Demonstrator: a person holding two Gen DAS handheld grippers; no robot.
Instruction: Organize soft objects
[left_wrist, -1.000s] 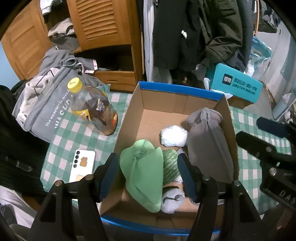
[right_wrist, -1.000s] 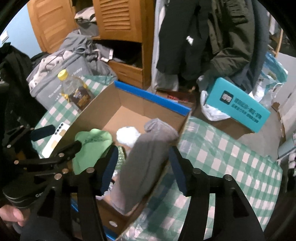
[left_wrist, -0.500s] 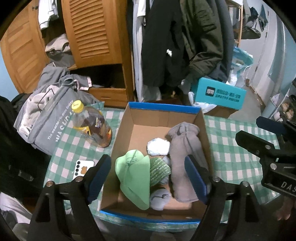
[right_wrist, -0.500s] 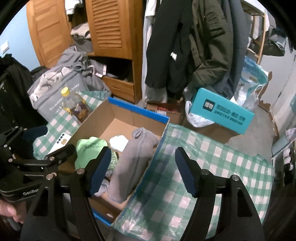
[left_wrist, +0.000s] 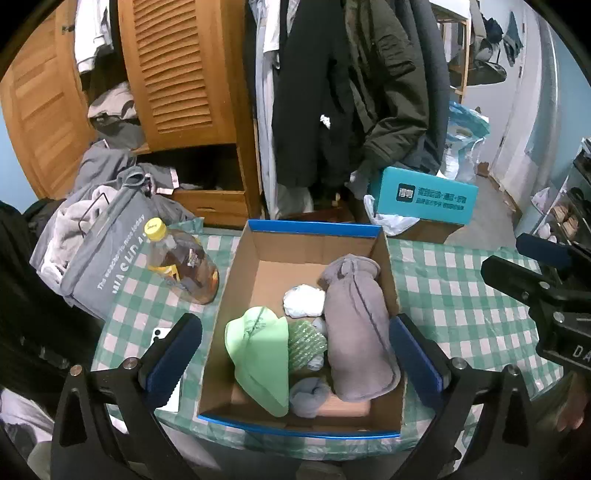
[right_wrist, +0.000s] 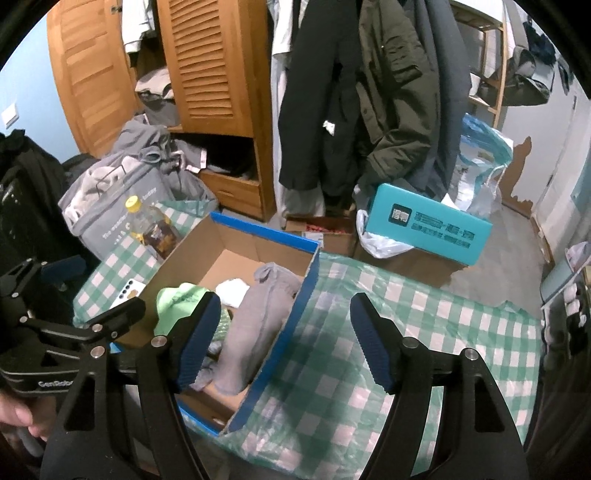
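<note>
An open cardboard box with a blue rim (left_wrist: 314, 228) stands on the green-checked table. In it lie a green cloth (left_wrist: 258, 354), a rolled grey cloth (left_wrist: 356, 325), a white wad (left_wrist: 304, 301), a green bubbly piece (left_wrist: 306, 343) and a pale blue sock ball (left_wrist: 308, 393). My left gripper (left_wrist: 295, 354) hangs above the box's near half. Its jaws are opening and hold nothing. In the right wrist view my right gripper (right_wrist: 284, 339) stands open and empty over the box's right wall (right_wrist: 295, 325), beside the grey cloth (right_wrist: 258, 325).
Left of the box are a yellow-capped bottle (left_wrist: 184, 262), a white phone (right_wrist: 129, 291) and a grey laundry bag (left_wrist: 103, 258). Beyond the table are a teal box (left_wrist: 428, 195), hanging coats (left_wrist: 351, 92) and a wooden wardrobe (left_wrist: 177, 74). Checked cloth (right_wrist: 406, 332) stretches right of the box.
Both grippers have risen and drawn back from the box. The left jaws have spread much wider from around the green cloth, and the right jaws have widened from around the grey cloth.
</note>
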